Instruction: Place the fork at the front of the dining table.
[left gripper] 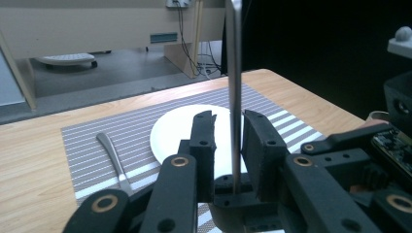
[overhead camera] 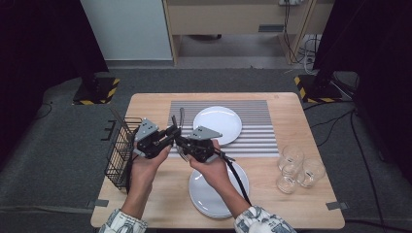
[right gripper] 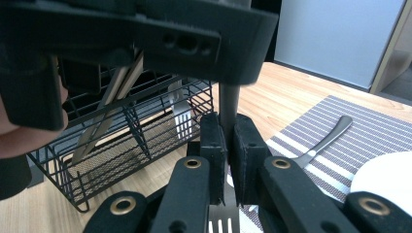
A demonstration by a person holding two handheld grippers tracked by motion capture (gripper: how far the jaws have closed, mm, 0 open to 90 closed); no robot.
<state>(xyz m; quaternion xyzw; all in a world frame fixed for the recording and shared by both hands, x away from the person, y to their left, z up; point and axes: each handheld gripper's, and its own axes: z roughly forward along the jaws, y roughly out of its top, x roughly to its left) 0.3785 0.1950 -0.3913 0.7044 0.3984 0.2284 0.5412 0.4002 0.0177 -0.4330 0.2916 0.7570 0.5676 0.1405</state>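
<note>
**Fork held between two grippers at the table's left**

The basket [overhead camera: 120, 148] stands at the left table [overhead camera: 291, 204] edge, just beside the left gripper [overhead camera: 171, 132]; bare wood lies beyond it. That gripper's jaws stand a little apart around the fork [left gripper: 236, 97] handle, pads not clearly pressing. The right gripper [overhead camera: 179, 141] is clenched on the fork near its tines, over the mat [overhead camera: 252, 109]. Plates [overhead camera: 218, 124] lie right; glasses [overhead camera: 296, 170] stand far right.

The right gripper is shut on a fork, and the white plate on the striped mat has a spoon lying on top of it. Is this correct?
Not quite. The right gripper is shut on the fork, but the utensil lies on the striped mat beside the white plate, not on it. The left gripper view shows this.
</note>
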